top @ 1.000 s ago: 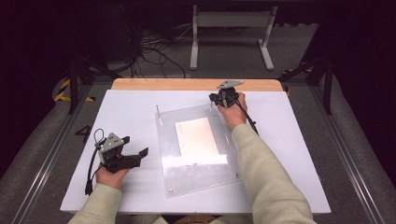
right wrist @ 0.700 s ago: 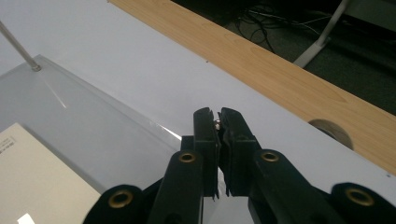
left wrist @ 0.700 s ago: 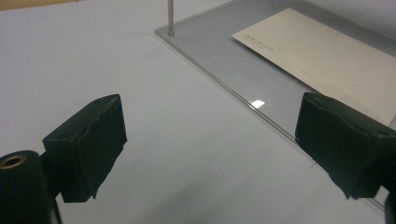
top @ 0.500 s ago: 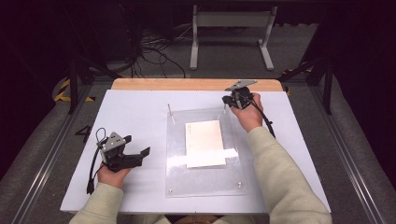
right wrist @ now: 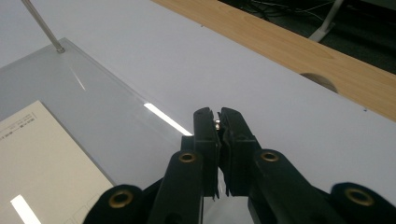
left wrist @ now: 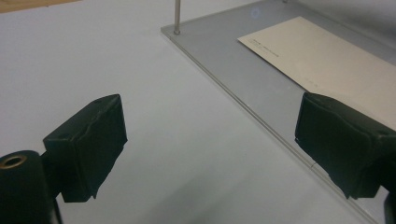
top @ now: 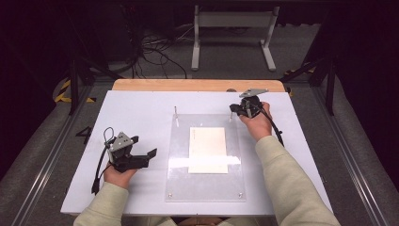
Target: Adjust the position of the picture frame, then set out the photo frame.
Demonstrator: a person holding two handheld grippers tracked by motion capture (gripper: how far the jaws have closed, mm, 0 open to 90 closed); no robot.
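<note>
print on the cream sheet (left wrist: 327, 60) too small to read in the left gripper view, sheet itself cut off at the right edge and partly hidden behind a black pad (left wrist: 345, 140) — near corner of the clear plate (left wrist: 224, 60) likewise hidden. in the right gripper view, metal pin (right wrist: 217, 122) almost wholly buried between the pressed-together jaws of the right gripper (right wrist: 218, 128), just a glint showing — far pin (right wrist: 44, 25) cut off at the top edge, sheet clipped at left and bottom
</note>
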